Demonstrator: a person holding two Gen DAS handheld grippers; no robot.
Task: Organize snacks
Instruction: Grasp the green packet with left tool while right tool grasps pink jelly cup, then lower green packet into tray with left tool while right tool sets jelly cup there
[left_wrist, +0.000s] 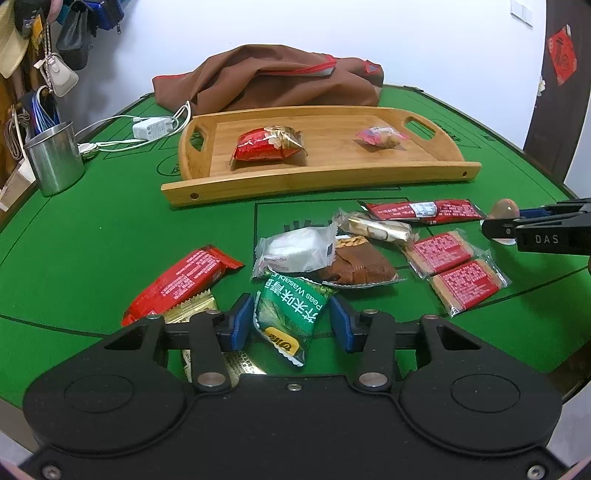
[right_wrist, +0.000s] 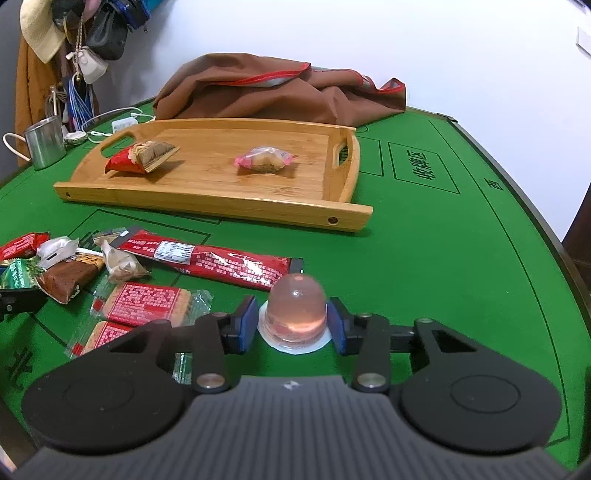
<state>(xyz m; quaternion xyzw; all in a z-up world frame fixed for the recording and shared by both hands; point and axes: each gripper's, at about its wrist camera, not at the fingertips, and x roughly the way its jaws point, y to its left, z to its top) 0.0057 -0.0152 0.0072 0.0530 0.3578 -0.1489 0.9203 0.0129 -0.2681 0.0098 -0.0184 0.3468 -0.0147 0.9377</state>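
Note:
My left gripper (left_wrist: 291, 308) is shut on a green wasabi-peas packet (left_wrist: 291, 317) lying on the green table, with its blue pads against both edges of the packet. My right gripper (right_wrist: 291, 317) is shut on a clear pink jelly cup (right_wrist: 297, 310) that stands on its rim on the felt. In the left wrist view that gripper (left_wrist: 502, 230) and the jelly cup (left_wrist: 503, 210) sit at the far right. The wooden tray (left_wrist: 317, 184) beyond holds a red snack pack (left_wrist: 266, 146) and a pink one (left_wrist: 382, 137).
Loose snacks lie between the grippers: a long red bar (left_wrist: 424, 211), two red-labelled biscuit packs (left_wrist: 454, 266), a brown cake (left_wrist: 354, 267), a white pack (left_wrist: 295, 251) and a red wafer (left_wrist: 184, 277). A steel mug (left_wrist: 55, 158), a charger (left_wrist: 151, 129) and a brown bag (left_wrist: 269, 77) stand behind.

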